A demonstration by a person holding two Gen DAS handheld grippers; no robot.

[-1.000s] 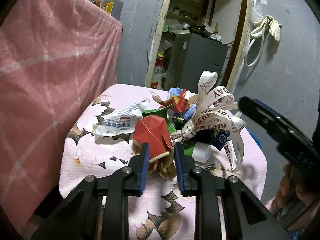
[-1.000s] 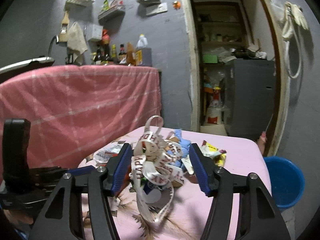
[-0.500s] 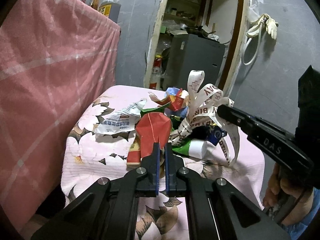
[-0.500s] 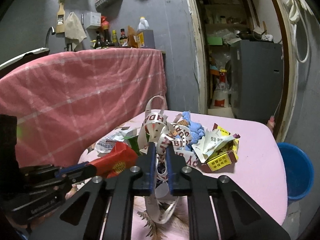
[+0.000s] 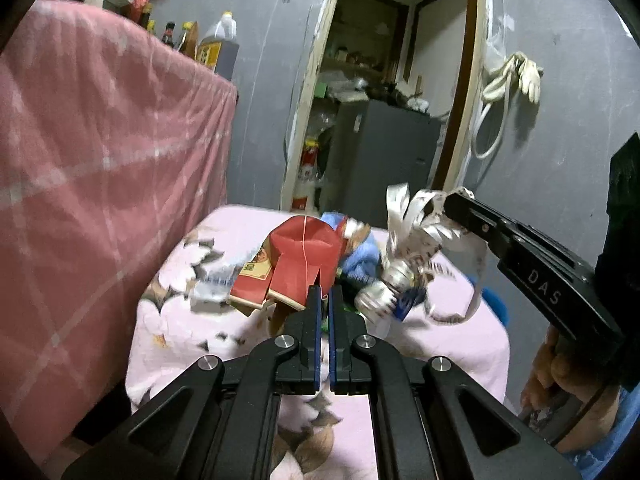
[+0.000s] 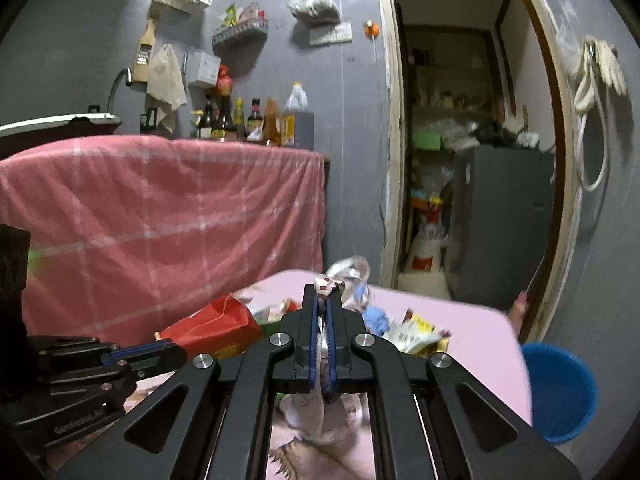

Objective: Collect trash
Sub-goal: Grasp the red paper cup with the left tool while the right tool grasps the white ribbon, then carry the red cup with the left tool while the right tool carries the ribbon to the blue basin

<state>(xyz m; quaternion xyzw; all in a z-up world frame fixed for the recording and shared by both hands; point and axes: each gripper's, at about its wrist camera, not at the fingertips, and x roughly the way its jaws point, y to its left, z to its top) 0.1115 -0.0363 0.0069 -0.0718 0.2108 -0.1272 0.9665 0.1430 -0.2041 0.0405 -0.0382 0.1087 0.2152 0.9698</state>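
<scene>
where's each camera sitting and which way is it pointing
left wrist: rides the left hand-held gripper, looks slightly down over the pink table toward the doorway; its jaws pinch the red paper bag; the right hand-held gripper and a hand show at right.
right wrist: rides the right hand-held gripper, facing the pink cloth and doorway; shut on the ribbon; the left one shows lower left.
shared: table, red bag, ribbon, doorway, hanging gloves.

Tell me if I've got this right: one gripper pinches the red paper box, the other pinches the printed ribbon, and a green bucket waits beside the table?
Nearly. The bucket is blue, not green, as the right wrist view shows. The left gripper does pinch the red paper box, the right gripper the printed ribbon.
</scene>
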